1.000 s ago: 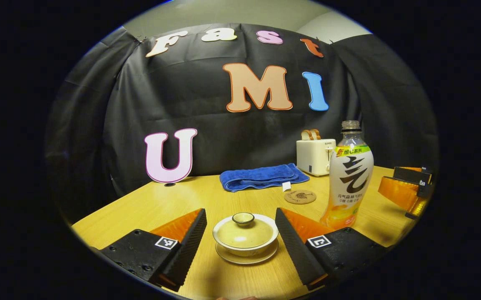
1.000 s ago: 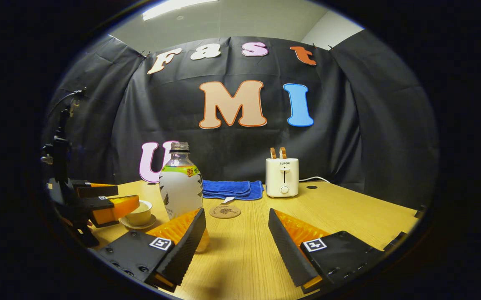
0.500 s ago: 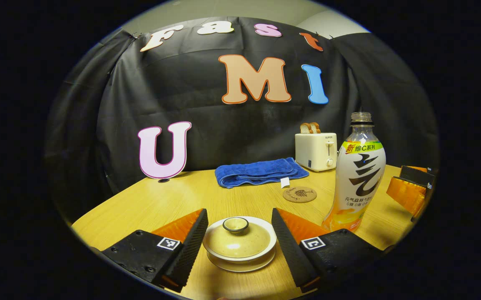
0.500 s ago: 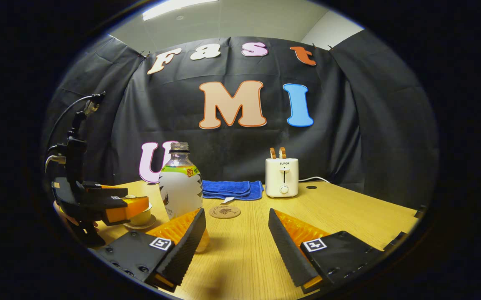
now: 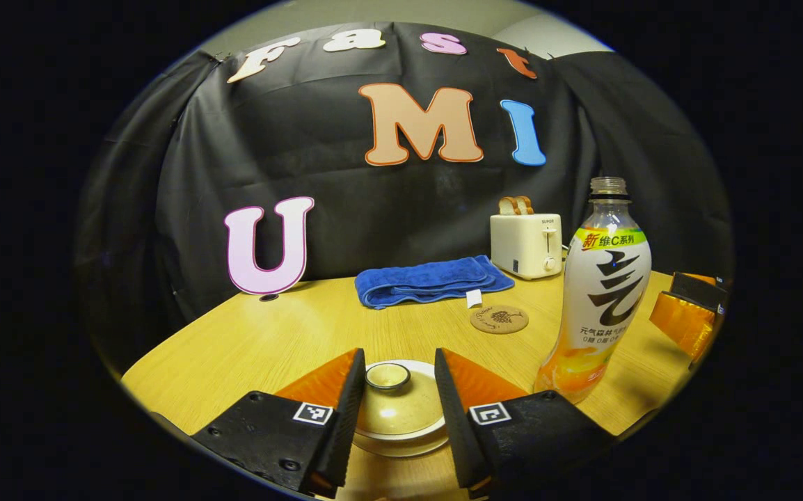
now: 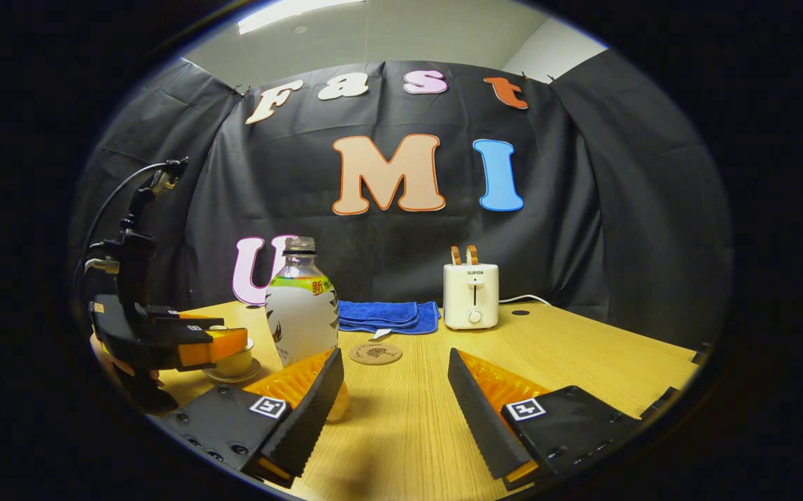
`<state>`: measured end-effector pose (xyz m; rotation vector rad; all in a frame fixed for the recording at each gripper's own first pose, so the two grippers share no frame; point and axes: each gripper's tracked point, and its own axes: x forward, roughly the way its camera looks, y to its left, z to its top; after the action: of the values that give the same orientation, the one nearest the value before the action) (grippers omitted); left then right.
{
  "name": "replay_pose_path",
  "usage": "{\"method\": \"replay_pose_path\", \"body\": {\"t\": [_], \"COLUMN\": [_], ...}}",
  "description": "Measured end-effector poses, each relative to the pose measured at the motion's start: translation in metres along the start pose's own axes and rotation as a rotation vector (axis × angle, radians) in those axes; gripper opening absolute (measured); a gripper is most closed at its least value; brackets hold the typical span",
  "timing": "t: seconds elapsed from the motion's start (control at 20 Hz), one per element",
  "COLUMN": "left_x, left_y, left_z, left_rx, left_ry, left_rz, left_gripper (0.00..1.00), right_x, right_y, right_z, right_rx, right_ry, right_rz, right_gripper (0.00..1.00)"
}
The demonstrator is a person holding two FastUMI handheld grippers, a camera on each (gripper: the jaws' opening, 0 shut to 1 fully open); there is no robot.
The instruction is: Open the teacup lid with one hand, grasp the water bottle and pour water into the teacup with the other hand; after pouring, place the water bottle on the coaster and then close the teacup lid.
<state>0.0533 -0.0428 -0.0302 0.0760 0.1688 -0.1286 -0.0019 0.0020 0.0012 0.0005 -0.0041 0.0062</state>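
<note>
Right now my left gripper (image 5: 393, 390) has its jaws narrowed around the teacup lid (image 5: 389, 403); whether they touch its knob I cannot tell. The teacup sits near the desk's (image 5: 269, 341) front edge, bare wood to its left. The water bottle (image 5: 600, 292) stands just right. My right gripper (image 6: 394, 396) hangs wide, holding nothing, bottle at its left finger.

You are working under a ceiling light strip (image 6: 290, 12) that is glaring at the top of the right gripper view. The table (image 6: 582, 348) is glowing warm while soft shadows are pooling below the fingers. Fisheye distortion is bending the edges; focus is staying sharp centrally.
</note>
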Motion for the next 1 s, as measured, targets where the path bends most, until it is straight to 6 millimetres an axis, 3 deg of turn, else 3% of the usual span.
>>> {"method": "replay_pose_path", "body": {"t": [0.1, 0.35, 0.4, 0.45, 0.9, 1.0], "left_x": [0.000, 0.001, 0.001, 0.001, -0.005, -0.008], "left_y": [0.004, 0.008, 0.008, 0.007, 0.013, 0.019], "left_z": [0.000, 0.002, 0.003, 0.003, 0.006, 0.011], "left_rx": [0.002, -0.015, -0.022, -0.030, -0.086, -0.091], "left_ry": [-0.001, -0.015, -0.021, -0.022, -0.035, -0.048], "left_rz": [0.012, 0.020, 0.015, 0.009, 0.007, 0.018], "left_gripper": [0.53, 0.30, 0.28, 0.26, 0.23, 0.23], "right_x": [0.000, 0.000, 0.000, 0.000, -0.001, -0.002], "right_y": [-0.001, 0.000, -0.001, -0.002, 0.009, 0.013], "right_z": [0.000, 0.000, 0.000, 0.000, -0.002, 0.000], "right_rx": [0.000, 0.000, 0.000, 0.000, 0.002, 0.002], "right_ry": [-0.002, 0.002, 0.002, 0.002, 0.007, 0.005], "right_rz": [0.000, -0.002, -0.005, -0.009, 0.041, 0.056], "right_gripper": [0.93, 0.93, 0.97, 0.93, 0.93, 0.97]}}
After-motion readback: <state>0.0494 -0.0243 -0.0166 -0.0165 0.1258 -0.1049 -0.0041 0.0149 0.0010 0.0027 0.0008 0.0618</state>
